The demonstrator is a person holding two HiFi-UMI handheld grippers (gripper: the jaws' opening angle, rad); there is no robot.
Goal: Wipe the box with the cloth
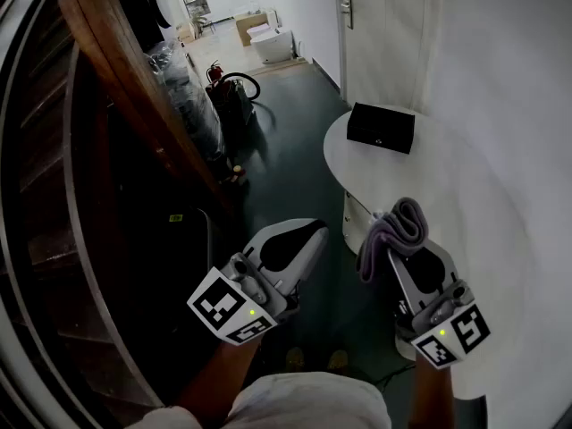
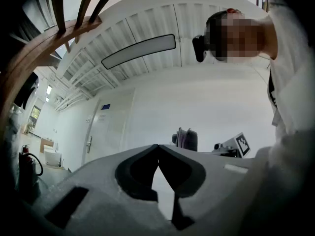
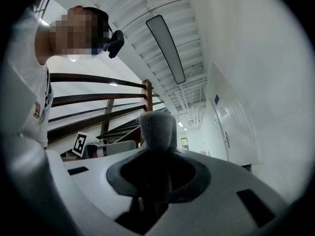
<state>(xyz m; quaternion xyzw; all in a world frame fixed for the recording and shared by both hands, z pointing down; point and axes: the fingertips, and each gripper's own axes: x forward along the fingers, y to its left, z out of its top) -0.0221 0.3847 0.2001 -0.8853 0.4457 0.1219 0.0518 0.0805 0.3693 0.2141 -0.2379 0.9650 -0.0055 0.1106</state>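
From the head view, my left gripper [image 1: 302, 238] hangs at about 7 o'clock of the frame over the dark floor, off the table. My right gripper [image 1: 404, 239] sits at about 5 o'clock over the near edge of the white table [image 1: 483, 186], with the grey cloth [image 1: 397, 227] bunched at its tips and a fold drooping off the left side. The black box [image 1: 381, 127] lies flat on the table near its far left rim, roughly at 12 o'clock from the right gripper and well apart from it. Nothing touches the box.

In the left gripper view, the two jaws meet at their tips with nothing between them, so that tool is closed and empty. It points up and away from the table, and the cloth shows at 1 o'clock past the tips.

In the right gripper view, the jaws are clamped on the cloth, which stands up as a thick folded roll at 12 o'clock, well seated between them. This tool also points upward; the box is not in view here.

I judge this as the approach: cloth in hand, wiping not yet begun. Next I'd tip the right gripper down and carry it forward toward 12 o'clock until the cloth lands on the box lid. The box looks light and may slide, so the left gripper could brace its side.
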